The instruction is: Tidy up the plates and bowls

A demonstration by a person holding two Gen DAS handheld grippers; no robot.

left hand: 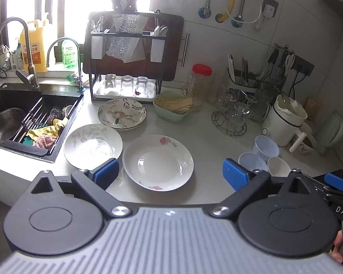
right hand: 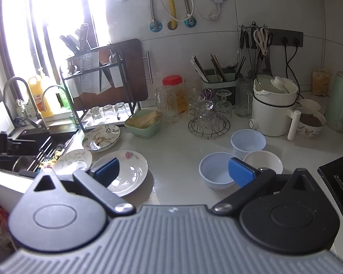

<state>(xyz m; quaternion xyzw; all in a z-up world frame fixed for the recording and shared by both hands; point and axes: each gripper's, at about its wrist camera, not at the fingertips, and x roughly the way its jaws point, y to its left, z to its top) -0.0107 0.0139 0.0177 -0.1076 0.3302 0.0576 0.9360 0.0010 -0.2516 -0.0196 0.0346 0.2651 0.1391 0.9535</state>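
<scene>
Left wrist view: the left gripper (left hand: 170, 174) is spread wide and holds nothing; the rose plate (left hand: 158, 162) lies directly between and just beyond its blue pads. Two more plates, the grey-leaf plate (left hand: 92, 145) and the dark-rimmed plate (left hand: 122, 113), sit apart on the counter (left hand: 212, 137) towards the sink (left hand: 2, 100).

Right wrist view: the right gripper (right hand: 175, 171) is likewise wide open and empty. The near blue bowl (right hand: 215, 173) sits just ahead of its right pad, with the white bowl (right hand: 263, 161) and far blue bowl (right hand: 248, 142) beside it.

Recommended procedure: approach each rim low and level, close on one edge only, lift clear, then stack plates on plates and nest bowls. Glazed rims will likely slip; grip firmly.
</scene>
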